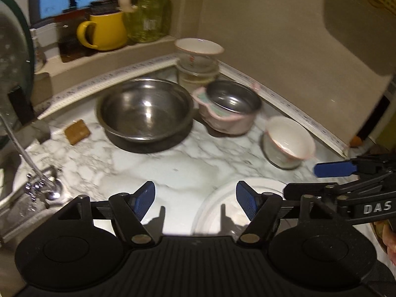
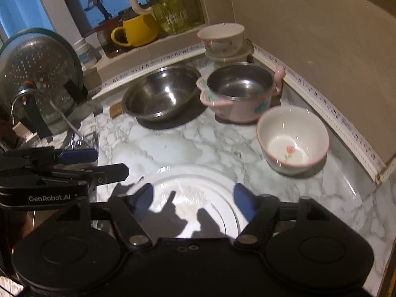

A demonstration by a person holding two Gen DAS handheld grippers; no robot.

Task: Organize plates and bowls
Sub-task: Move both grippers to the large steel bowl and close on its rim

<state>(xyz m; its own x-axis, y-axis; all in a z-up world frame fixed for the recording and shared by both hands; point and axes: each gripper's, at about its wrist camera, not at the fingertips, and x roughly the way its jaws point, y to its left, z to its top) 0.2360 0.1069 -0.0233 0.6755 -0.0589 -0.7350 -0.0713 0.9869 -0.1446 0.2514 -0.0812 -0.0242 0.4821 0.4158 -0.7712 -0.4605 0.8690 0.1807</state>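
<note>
Both jaws stood wide open and empty over the glass plate (image 2: 188,193) just below them; looked slippery, fragile, best pinched at the rim

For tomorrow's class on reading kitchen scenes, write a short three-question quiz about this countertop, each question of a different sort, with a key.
1. True or false: the left gripper holds a bowl.
2. Which sits nearest the plate? A) steel bowl B) flower bowl C) yellow mug
3. Fill in: the pink pot stands between the steel bowl and the ____.

Key: 1 false, both it and the right gripper are open and empty; 2 B; 3 wall.
</note>
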